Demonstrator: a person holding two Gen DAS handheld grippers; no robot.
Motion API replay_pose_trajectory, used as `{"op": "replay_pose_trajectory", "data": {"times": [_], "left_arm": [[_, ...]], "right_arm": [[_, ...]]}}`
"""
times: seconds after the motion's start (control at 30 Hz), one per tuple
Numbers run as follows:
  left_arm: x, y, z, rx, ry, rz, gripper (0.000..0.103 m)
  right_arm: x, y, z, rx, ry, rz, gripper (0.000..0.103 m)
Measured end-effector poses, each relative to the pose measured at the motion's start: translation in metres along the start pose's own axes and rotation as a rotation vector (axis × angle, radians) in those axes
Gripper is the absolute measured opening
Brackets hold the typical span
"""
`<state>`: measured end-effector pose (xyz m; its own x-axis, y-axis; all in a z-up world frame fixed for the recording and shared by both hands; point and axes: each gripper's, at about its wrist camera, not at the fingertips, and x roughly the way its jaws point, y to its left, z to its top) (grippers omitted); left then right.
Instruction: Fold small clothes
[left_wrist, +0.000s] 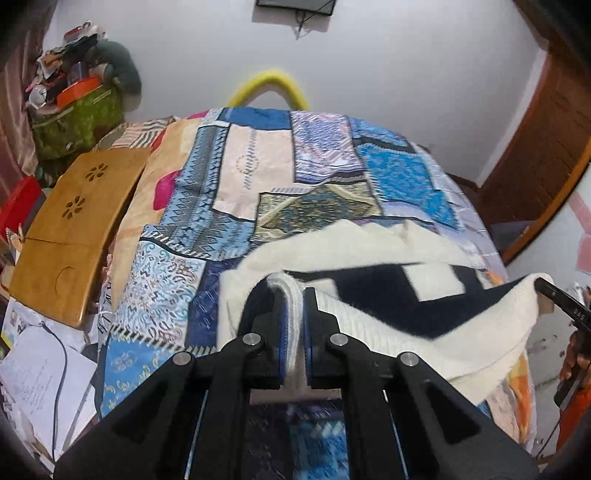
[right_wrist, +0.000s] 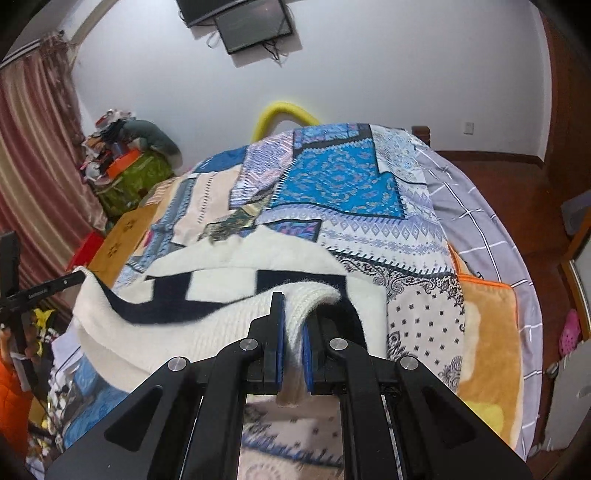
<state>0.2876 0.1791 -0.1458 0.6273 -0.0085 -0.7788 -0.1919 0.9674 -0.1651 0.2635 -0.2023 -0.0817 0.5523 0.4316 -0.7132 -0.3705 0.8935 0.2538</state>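
Up close in the left wrist view, the left gripper (left_wrist: 293, 314) is clamped on a ribbed cream edge of the sweater (left_wrist: 388, 295), the knit bunched between the two blue pads with almost no gap showing. From there the sweater — cream with a broad navy pattern — stretches to the right, lifted above the quilt (left_wrist: 258, 177), its far corner held by the right gripper (left_wrist: 546, 291), only partly seen at the frame's edge. Part of the cream body lies on the patchwork quilt beyond the fingers. A wooden tray (left_wrist: 74, 229) sits at the bed's left side, papers (left_wrist: 33, 380) below it.

Next, the right wrist view: the right gripper (right_wrist: 293, 325) is pinched tight on a fold of the ribbed hem of the sweater (right_wrist: 240, 266), which humps up over its pads. The cloth runs left to the left gripper (right_wrist: 74, 278) — a black tip touching the sweater's corner, its closure not clear from here. Beneath lies the quilt (right_wrist: 332, 184), with an orange blanket (right_wrist: 491, 332) just beside it on the right.
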Motion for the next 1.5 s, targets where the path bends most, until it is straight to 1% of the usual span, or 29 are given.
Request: {"op": "replay_pose_trajectory", "data": {"times": [0.2, 0.27, 0.4, 0.5, 0.53, 0.57, 0.6, 0.63, 0.73, 0.8, 0.83, 0.9, 0.97, 1.1, 1.2, 1.33, 1.47, 1.5], "left_arm": [[0.048, 0.022, 0.008, -0.046, 0.080, 0.040, 0.006], [0.060, 0.027, 0.007, -0.059, 0.105, 0.043, 0.007], [0.077, 0.030, 0.005, -0.060, 0.130, 0.058, 0.008], [0.083, 0.028, 0.006, -0.030, 0.134, 0.089, 0.015], [0.082, 0.026, 0.007, -0.011, 0.130, 0.105, 0.021], [0.082, 0.025, 0.008, 0.005, 0.126, 0.122, 0.030], [0.080, 0.024, 0.009, 0.016, 0.121, 0.135, 0.034], [0.077, 0.024, 0.010, 0.027, 0.111, 0.146, 0.041], [0.064, 0.026, 0.014, 0.031, 0.082, 0.147, 0.049], [0.053, 0.028, 0.017, 0.027, 0.062, 0.154, 0.057], [0.049, 0.028, 0.018, 0.027, 0.053, 0.159, 0.061], [0.038, 0.029, 0.019, 0.033, 0.030, 0.174, 0.065], [0.029, 0.030, 0.018, 0.045, 0.022, 0.187, 0.069], [0.015, 0.033, 0.014, 0.065, 0.031, 0.210, 0.070], [0.001, 0.039, 0.008, 0.066, 0.018, 0.231, 0.070], [-0.019, 0.051, -0.003, 0.049, 0.009, 0.250, 0.070], [-0.041, 0.060, -0.010, 0.063, 0.010, 0.296, 0.070], [-0.050, 0.063, -0.013, 0.072, 0.002, 0.310, 0.070]], "right_arm": [[0.038, -0.018, 0.006, 0.046, 0.058, -0.020, 0.007], [0.049, -0.022, 0.007, 0.061, 0.078, -0.023, 0.007], [0.066, -0.031, 0.006, 0.084, 0.113, -0.033, 0.007], [0.070, -0.035, 0.006, 0.088, 0.129, -0.027, 0.008], [0.070, -0.035, 0.006, 0.083, 0.137, -0.026, 0.008], [0.070, -0.035, 0.007, 0.079, 0.140, -0.027, 0.009], [0.067, -0.035, 0.008, 0.072, 0.141, -0.029, 0.011], [0.065, -0.035, 0.009, 0.069, 0.142, -0.031, 0.012], [0.052, -0.035, 0.014, 0.067, 0.120, -0.040, 0.023], [0.044, -0.036, 0.019, 0.068, 0.091, -0.054, 0.040], [0.038, -0.036, 0.021, 0.066, 0.070, -0.060, 0.043], [0.027, -0.035, 0.025, 0.062, 0.047, -0.063, 0.044], [0.020, -0.034, 0.026, 0.053, 0.048, -0.061, 0.044], [0.009, -0.026, 0.024, -0.005, 0.044, -0.090, 0.044], [0.003, -0.019, 0.020, -0.049, 0.040, -0.109, 0.044], [-0.007, -0.011, 0.016, -0.080, 0.028, -0.112, 0.045], [-0.017, -0.005, 0.013, -0.083, 0.009, -0.098, 0.045], [-0.019, -0.004, 0.012, -0.084, 0.006, -0.096, 0.047]]}}
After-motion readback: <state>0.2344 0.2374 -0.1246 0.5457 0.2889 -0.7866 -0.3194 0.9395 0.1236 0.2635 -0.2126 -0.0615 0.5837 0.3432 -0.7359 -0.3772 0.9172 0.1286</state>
